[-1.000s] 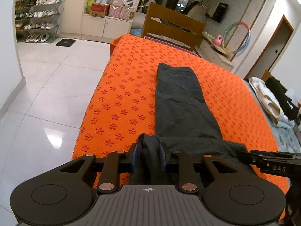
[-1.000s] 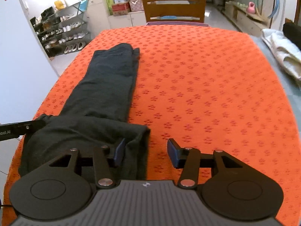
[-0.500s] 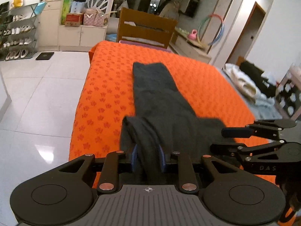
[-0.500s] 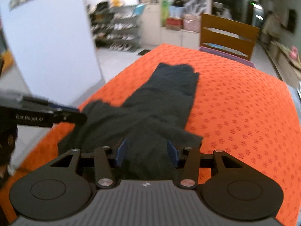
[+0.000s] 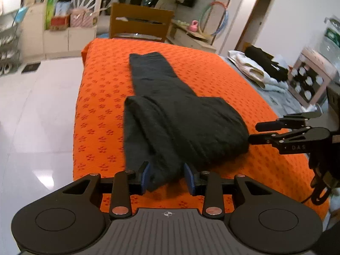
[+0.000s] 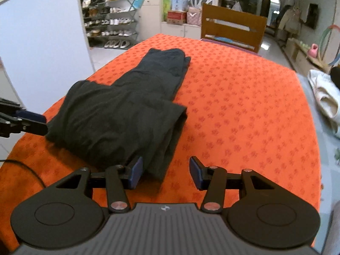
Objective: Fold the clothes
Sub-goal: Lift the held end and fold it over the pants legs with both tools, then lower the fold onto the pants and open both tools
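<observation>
Dark grey trousers (image 5: 180,114) lie lengthwise on the orange patterned tablecloth (image 5: 102,114), with their near end doubled into a thick fold. My left gripper (image 5: 167,178) straddles the near left corner of that fold. Its jaws are opening and the cloth lies slack between the pads. In the right wrist view the trousers (image 6: 119,114) reach my right gripper (image 6: 165,173), which is open, the fold's corner just inside its left pad. Each gripper shows in the other's view: right gripper (image 5: 255,132), left gripper (image 6: 43,124).
A wooden chair (image 5: 140,21) stands at the table's far end. White and black clothes (image 5: 255,70) are heaped on a grey surface to the right. White tiled floor (image 5: 38,106) lies left of the table, with a shoe rack (image 6: 108,25) beyond.
Both grippers moved across the table and rolled. The trousers' near end now lies bunched in a fold. The left jaws, shut on the cloth before, have widened off it.
</observation>
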`<state>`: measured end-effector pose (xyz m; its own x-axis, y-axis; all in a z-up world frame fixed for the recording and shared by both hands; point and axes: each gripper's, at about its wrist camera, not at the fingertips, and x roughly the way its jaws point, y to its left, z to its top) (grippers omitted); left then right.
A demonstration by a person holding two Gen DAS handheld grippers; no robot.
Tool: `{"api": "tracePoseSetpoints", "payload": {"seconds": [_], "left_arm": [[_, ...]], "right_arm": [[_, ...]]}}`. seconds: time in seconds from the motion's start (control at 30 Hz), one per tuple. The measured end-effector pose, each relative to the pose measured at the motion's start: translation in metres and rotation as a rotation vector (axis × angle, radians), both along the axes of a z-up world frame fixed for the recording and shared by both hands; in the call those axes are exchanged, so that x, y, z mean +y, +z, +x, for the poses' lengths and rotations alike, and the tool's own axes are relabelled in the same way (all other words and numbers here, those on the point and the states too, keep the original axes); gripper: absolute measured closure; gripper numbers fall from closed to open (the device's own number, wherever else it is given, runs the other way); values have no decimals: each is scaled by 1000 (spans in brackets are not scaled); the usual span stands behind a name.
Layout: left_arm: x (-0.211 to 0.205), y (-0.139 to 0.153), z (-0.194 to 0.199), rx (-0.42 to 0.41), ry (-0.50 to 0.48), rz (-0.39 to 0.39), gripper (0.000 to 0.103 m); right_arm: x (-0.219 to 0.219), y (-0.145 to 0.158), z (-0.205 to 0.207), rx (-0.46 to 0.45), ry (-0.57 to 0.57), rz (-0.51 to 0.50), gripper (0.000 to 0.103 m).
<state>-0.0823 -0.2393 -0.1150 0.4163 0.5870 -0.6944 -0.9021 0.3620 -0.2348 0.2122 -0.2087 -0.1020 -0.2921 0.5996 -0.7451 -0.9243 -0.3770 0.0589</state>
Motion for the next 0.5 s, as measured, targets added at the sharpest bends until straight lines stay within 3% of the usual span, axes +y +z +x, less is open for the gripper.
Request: {"api": "tracePoseSetpoints", "payload": {"seconds": [0.13, 0.2, 0.23, 0.5], "left_arm": [[-9, 1, 11, -5, -45, 18, 73], [-8, -2, 17, -8, -57, 2, 77], [-6, -4, 19, -9, -58, -8, 77], [11, -24, 32, -13, 8, -54, 78]], "right_arm": [[-14, -2, -9, 29, 38, -4, 53], [-21, -3, -14, 57, 53, -21, 69], [-23, -5, -17, 68, 62, -33, 72], [-17, -20, -28, 97, 16, -65, 73]]}}
